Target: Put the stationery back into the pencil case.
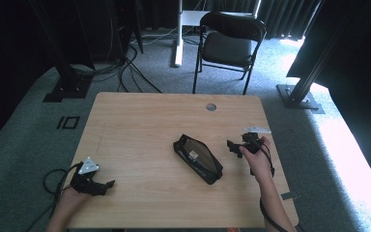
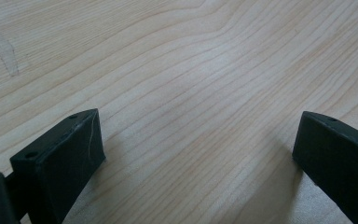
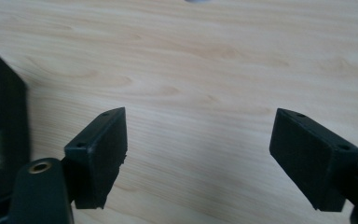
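Both grippers had jaws spread wide, nothing between them. We saw the left gripper [image 1: 107,185] low at the near left corner of the table [image 1: 140,125], grey three-cornered plate on top, jaws pointing right toward the table's middle. In the left gripper view its jaws [image 2: 193,158] stood far apart over bare wood grain; the right-hand jaw was cut off by the frame edge, the left-hand one partly cut at the bottom. We noted a faint grey smudge on the wood at upper left there, too vague to name.

We saw the right gripper [image 1: 233,146] near the right edge of the table, jaws pointing left at the black pouch [image 1: 198,158], close to it but apart. The right hand [image 1: 256,154] wrapped its handle, forearm coming up from the bottom edge, cable trailing along it. The left hand [image 1: 70,200] was mostly cut off at the bottom of the high view.

We placed the pouch mid-table, lying flat and diagonal, with a see-through panel; contents were too small to make out. In the right gripper view [image 3: 198,158] a dark blurred edge with a bit of blue sat at far left, probably the pouch, but we couldn't tell for sure.

A round hole [image 1: 211,107] sat near the table's far edge. A folding chair [image 1: 228,43] stood behind the table.
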The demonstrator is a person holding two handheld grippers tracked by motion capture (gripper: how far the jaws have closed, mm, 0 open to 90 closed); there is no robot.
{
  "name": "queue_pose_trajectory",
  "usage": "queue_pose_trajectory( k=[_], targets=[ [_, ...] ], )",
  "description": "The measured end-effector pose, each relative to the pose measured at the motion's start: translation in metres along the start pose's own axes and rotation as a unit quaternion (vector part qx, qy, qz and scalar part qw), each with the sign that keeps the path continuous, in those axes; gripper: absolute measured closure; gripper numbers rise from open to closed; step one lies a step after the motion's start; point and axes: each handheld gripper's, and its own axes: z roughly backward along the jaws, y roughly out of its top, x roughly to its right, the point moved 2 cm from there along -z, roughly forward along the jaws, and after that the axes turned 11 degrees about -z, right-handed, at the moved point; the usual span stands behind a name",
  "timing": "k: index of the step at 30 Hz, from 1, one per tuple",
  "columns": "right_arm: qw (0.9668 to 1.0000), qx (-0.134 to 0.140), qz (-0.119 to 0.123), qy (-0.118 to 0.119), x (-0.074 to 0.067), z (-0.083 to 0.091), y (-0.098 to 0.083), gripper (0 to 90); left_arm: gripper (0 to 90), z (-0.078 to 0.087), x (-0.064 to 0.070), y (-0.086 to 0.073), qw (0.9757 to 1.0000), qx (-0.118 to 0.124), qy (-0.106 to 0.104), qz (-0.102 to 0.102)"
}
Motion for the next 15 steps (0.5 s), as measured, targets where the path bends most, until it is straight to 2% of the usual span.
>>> queue_pose_trajectory(
  k=[1, 2, 4, 8, 9, 12, 15],
  targets=[
    [1.0000, 0.000, 0.000, 0.000, 0.000, 0.000, 0.000, 18.4, 2.1, 0.000, 0.000, 0.000, 1.0000, 0.000, 0.000, 0.000],
    [0.9998, -0.003, -0.011, -0.013, 0.007, -0.002, -0.006, 18.5, 2.1, 0.000, 0.000, 0.000, 1.0000, 0.000, 0.000, 0.000],
    [0.9996, -0.006, -0.023, -0.016, 0.011, -0.003, -0.010, 18.5, 2.1, 0.000, 0.000, 0.000, 1.0000, 0.000, 0.000, 0.000],
    [0.9992, -0.010, -0.032, -0.023, 0.017, -0.003, -0.017, 18.4, 2.1, 0.000, 0.000, 0.000, 1.0000, 0.000, 0.000, 0.000],
    [0.9986, -0.005, -0.033, -0.040, 0.022, -0.003, -0.021, 17.3, 2.1, 0.000, 0.000, 0.000, 1.0000, 0.000, 0.000, 0.000],
    [0.9976, -0.002, -0.044, -0.053, 0.029, -0.002, -0.027, 16.5, 2.1, 0.000, 0.000, 0.000, 1.0000, 0.000, 0.000, 0.000],
    [0.9953, 0.005, -0.057, -0.079, 0.037, -0.002, -0.033, 16.5, 2.1, 0.000, 0.000, 0.000, 1.0000, 0.000, 0.000, 0.000]
  ],
)
